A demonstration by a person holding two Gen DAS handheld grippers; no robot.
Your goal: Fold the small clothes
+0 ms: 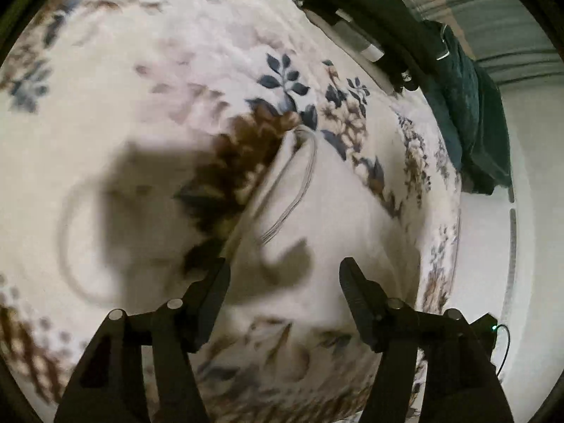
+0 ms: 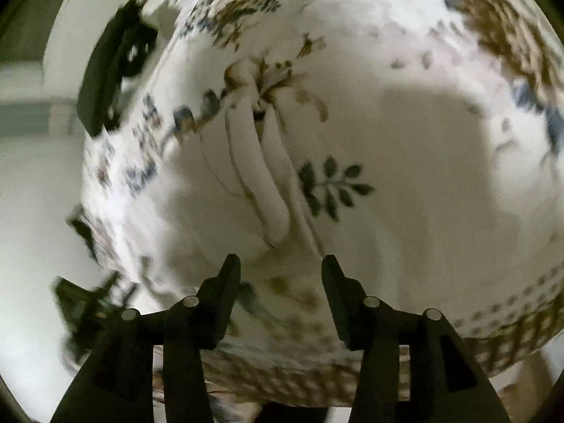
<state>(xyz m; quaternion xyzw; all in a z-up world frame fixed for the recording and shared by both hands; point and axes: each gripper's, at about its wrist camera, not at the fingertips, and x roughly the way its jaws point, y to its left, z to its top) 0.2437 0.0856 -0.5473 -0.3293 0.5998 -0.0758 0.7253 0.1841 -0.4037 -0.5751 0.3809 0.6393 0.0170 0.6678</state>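
Below, a floral bedspread, cream garment atop it, dark clothes at its edge, left tool and right tool spread, empty.

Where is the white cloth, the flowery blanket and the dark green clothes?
white cloth (image 1: 328,190), left wrist view, on its flat middle.
flowery blanket (image 1: 282,74), left wrist view, on a blue leaf sprig.
dark green clothes (image 1: 469,116), left wrist view, on the heap's middle.

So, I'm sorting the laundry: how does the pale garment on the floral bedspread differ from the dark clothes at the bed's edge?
The pale garment is cream and lies flat on the floral bedspread, under the open left gripper; the dark clothes are green-black and heaped at the edge. The pale one shows a stitched hem; the dark pile doesn't. Neither is gripped.
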